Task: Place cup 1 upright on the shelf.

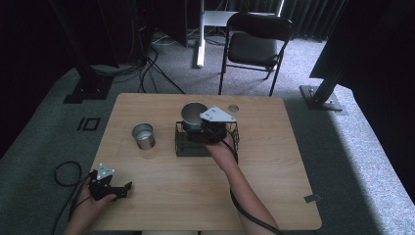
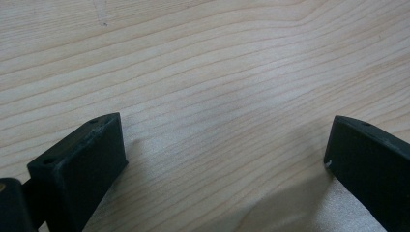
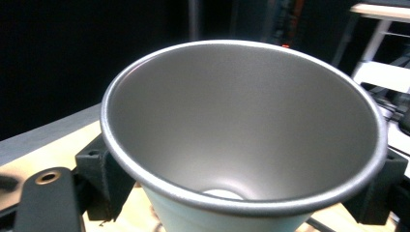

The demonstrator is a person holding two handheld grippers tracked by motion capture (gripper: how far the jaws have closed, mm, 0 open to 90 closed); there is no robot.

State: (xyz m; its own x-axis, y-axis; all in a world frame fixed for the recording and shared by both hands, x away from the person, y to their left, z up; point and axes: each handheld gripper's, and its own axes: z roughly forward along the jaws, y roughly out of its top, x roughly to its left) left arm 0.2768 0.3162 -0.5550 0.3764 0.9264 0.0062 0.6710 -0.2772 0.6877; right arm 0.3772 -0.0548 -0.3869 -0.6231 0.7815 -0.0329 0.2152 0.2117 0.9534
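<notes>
The right gripper holds a metal cup over the far side of a black wire basket at the middle of the wooden table. In the right gripper view the cup sits between the two black jaws, one at each side just under the rolled rim, closed against its tapered wall. It looks light and rigid, thin sheet metal with a smooth, slippery finish, so a grip low on the taper could slide; pinching close beneath the rim, as here, seems the safest hold. A second metal cup stands upright just left of the basket. The left gripper rests at the near left edge, its jaws spread wide over bare wood with nothing between them.
</notes>
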